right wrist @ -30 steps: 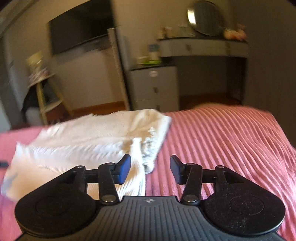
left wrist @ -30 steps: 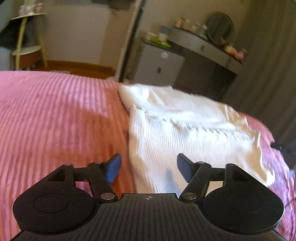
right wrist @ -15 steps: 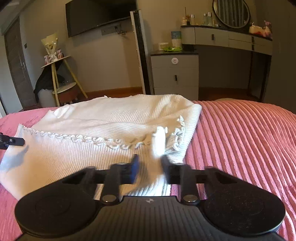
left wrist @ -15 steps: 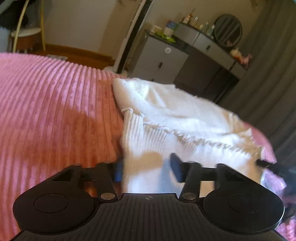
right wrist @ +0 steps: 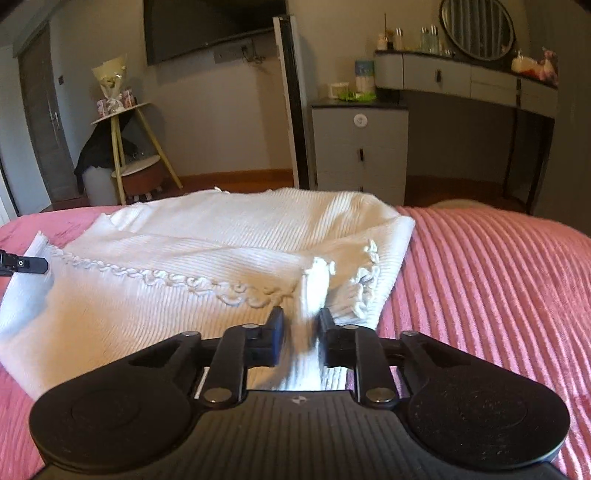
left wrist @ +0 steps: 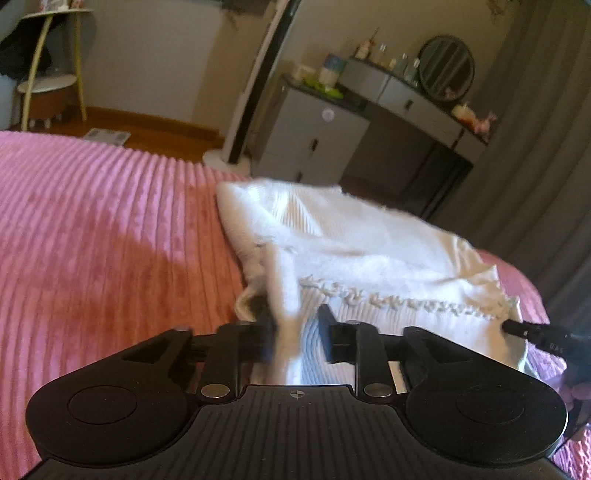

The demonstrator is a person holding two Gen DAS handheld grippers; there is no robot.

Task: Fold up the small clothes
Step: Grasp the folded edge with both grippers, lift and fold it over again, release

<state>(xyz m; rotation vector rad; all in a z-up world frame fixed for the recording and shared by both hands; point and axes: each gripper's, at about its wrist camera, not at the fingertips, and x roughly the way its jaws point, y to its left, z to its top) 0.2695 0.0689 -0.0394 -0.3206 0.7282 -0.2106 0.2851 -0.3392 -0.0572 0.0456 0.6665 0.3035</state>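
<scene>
Left wrist view shows the white ribbed knit garment with a ruffled trim (left wrist: 362, 258) lying on the pink ribbed bedspread (left wrist: 110, 240), already doubled over at least once, since a trimmed edge crosses its middle over a lower layer. The left tool (left wrist: 297, 334) has its jaws narrowed around a raised pinch of the garment's near corner, cloth bunched between them. From the right wrist view, the right tool (right wrist: 298, 332) likewise has its jaws narrowed on a lifted tuck of cloth at the other near corner of the white garment (right wrist: 207, 258); the bedspread (right wrist: 498, 277) lies bare to its right. By my judgement the task is partway: both near corners are gripped, and the fold of this edge toward the far side remains, plus any smoothing.

Beyond the bed stand a grey drawer cabinet (right wrist: 360, 147), a grey vanity with a round mirror (right wrist: 476, 29), and a small round side table with yellow legs (right wrist: 129, 147), all well apart from the work. Nothing on the bed blocks the fold.
</scene>
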